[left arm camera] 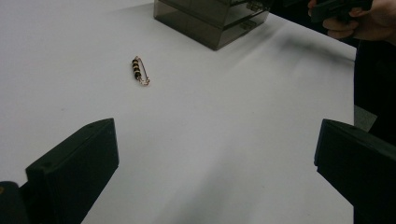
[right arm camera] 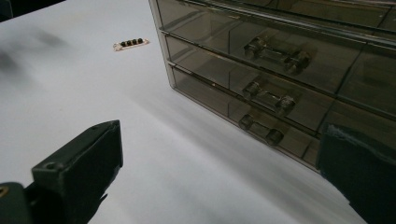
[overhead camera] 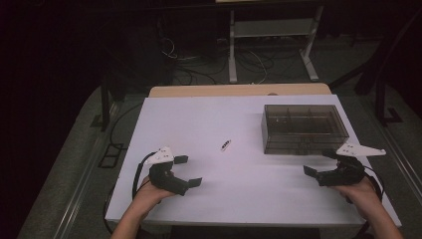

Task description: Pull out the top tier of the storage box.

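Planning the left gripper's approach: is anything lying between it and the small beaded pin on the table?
Nothing: the left gripper view shows bare white table between the open left gripper and the beaded pin; the high view agrees.

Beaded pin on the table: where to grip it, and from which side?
Grip the beaded pin mid-length, across its short width, coming straight down from above. It lies flat on the white table, long and thin, apart from the smoky drawer box, so only its narrow sides offer purchase. The left gripper, jaws open, looks closer; turn them square to the pin's slanted long axis.
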The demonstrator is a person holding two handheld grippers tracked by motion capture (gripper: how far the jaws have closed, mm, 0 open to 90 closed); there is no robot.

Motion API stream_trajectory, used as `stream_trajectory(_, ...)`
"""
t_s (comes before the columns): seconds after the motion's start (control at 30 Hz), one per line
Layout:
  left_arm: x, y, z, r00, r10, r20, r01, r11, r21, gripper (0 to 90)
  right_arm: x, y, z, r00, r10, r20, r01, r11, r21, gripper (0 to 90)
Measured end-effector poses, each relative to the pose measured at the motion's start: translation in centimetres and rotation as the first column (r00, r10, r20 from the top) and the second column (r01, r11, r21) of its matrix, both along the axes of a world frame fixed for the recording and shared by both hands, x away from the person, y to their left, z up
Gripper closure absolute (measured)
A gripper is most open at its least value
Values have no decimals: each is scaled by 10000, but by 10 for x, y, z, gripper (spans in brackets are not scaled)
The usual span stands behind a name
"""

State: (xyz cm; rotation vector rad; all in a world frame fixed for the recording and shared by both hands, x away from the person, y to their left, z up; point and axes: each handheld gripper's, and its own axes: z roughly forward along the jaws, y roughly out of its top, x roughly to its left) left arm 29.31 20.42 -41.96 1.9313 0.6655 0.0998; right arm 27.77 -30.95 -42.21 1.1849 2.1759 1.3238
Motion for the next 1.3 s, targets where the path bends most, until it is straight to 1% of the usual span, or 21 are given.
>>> stream_trajectory(0.13, 0, 0, 0, 10000, -25, -23, 25, 10000, -28, 0, 1, -2, -1, 10000, -36, 73, 36, 10000, -33, 2)
stream_trajectory(0.3, 0, -1, 0, 10000, -48, -23, 47, 10000, -56, 0, 2, -4, -2, 9999, -96, 47, 97, 9999, -68, 3)
stream_trajectory(0.47, 0, -1, 0, 10000, -89, 18, 89, 10000, -28, 0, 2, -5, -2, 9998, -124, 121, 126, 9998, -160, 2)
stream_trajectory(0.7, 0, 0, 1, 10000, -38, 39, 39, 9999, -97, 0, 3, -3, -3, 9997, -162, 180, 167, 9995, -267, 2)
stream_trajectory(0.97, -1, -1, 0, 10000, -64, 29, 64, 9999, -134, 0, 2, -1, -4, 9990, -166, 408, 192, 9977, -650, 2)
stream_trajectory(1.3, -1, -1, 0, 10000, 9, 43, -8, 9999, -105, 0, 1, 1, -4, 9976, -155, 673, 219, 9951, -961, 2)
